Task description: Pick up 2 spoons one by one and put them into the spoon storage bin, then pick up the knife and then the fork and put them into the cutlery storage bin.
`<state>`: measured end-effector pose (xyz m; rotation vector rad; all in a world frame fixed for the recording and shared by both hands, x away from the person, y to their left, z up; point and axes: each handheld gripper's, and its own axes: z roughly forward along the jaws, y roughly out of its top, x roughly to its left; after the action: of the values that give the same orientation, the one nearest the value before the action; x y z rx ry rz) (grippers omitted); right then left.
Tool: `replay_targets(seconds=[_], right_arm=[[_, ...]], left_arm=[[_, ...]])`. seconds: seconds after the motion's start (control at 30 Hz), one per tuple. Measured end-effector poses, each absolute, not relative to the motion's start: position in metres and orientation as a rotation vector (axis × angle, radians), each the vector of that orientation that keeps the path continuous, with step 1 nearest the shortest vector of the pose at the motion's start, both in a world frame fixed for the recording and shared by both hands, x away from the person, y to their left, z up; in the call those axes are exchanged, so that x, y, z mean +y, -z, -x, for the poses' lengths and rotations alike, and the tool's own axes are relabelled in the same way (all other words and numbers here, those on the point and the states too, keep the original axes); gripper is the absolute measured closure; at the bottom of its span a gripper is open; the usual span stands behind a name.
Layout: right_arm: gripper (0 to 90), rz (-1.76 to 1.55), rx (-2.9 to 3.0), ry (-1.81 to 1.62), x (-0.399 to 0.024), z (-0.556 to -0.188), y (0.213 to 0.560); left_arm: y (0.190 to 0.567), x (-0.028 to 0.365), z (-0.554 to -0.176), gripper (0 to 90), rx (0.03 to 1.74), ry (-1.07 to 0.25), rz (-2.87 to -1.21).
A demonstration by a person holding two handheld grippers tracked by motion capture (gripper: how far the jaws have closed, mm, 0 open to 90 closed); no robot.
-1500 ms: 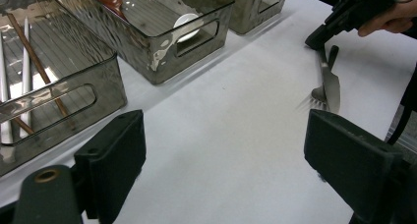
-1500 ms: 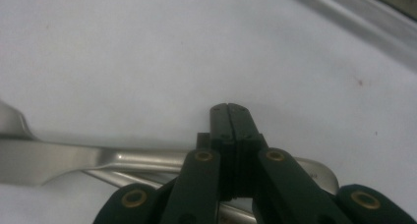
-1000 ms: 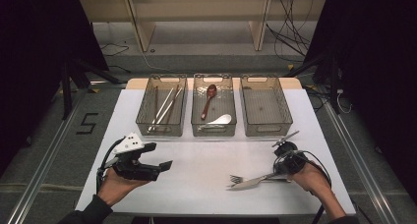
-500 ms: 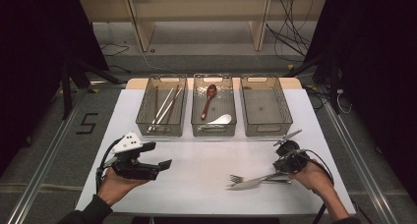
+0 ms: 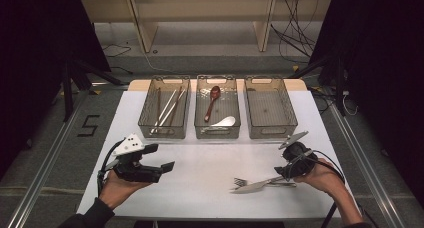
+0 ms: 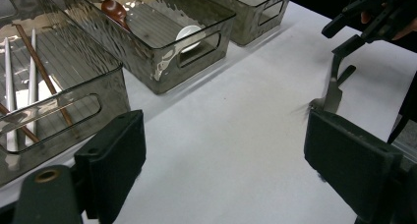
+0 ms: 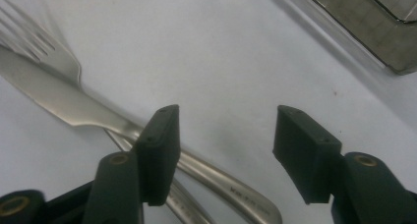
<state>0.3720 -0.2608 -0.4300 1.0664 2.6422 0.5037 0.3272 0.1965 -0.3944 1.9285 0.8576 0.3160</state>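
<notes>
A steel knife (image 5: 254, 186) and a fork (image 5: 241, 181) lie side by side on the white table (image 5: 210, 158) at the front right. My right gripper (image 5: 280, 174) is open and low over their handle ends. In the right gripper view the knife (image 7: 74, 111) runs under the left jaw, the fork (image 7: 34, 47) lies beside it, and nothing sits between the open jaws of my right gripper (image 7: 223, 145). My left gripper (image 5: 161, 157) is open at the front left, above the table. In its own view my left gripper (image 6: 221, 170) holds nothing, and the knife (image 6: 334, 89) shows far off.
Three clear bins stand in a row at the back. The left bin (image 5: 165, 130) holds chopsticks (image 5: 167, 108). The middle bin (image 5: 217, 130) holds a brown spoon (image 5: 212, 100) and a white spoon (image 5: 223, 122). The right bin (image 5: 270, 130) holds nothing.
The right hand has shifted slightly over the knife handle. The knife, the fork and the left gripper stay where they were.
</notes>
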Motion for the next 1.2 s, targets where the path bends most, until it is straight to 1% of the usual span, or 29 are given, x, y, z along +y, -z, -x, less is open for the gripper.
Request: replay_targets(seconds=[0.07,0.2,0.5,0.73,1.0,1.2], right_arm=[[38.1,-1.031,2.660,-0.473,-0.262,-0.371,0.430],[35.4,-0.990,2.680,-0.436,-0.263,-0.370,0.432],[34.4,-0.899,2.735,-0.344,-0.263,-0.368,0.439],[37.8,-0.852,2.764,-0.317,-0.261,-0.369,0.441],[45.4,-0.801,2.789,-0.256,-0.262,-0.369,0.445],[49.4,-0.754,2.832,-0.237,-0.259,-0.371,0.447]], left_arm=[[0.394,0.196,-0.327,15.5,0.854,-0.318,-1.934],[0.394,0.196,-0.328,15.5,0.854,-0.325,-1.923],[0.394,0.195,-0.328,15.5,0.844,-0.325,-1.928],[0.394,0.196,-0.327,15.5,0.846,-0.326,-1.924],[0.394,0.195,-0.327,15.5,0.832,-0.327,-1.936],[0.395,0.195,-0.327,15.5,0.836,-0.326,-1.944]])
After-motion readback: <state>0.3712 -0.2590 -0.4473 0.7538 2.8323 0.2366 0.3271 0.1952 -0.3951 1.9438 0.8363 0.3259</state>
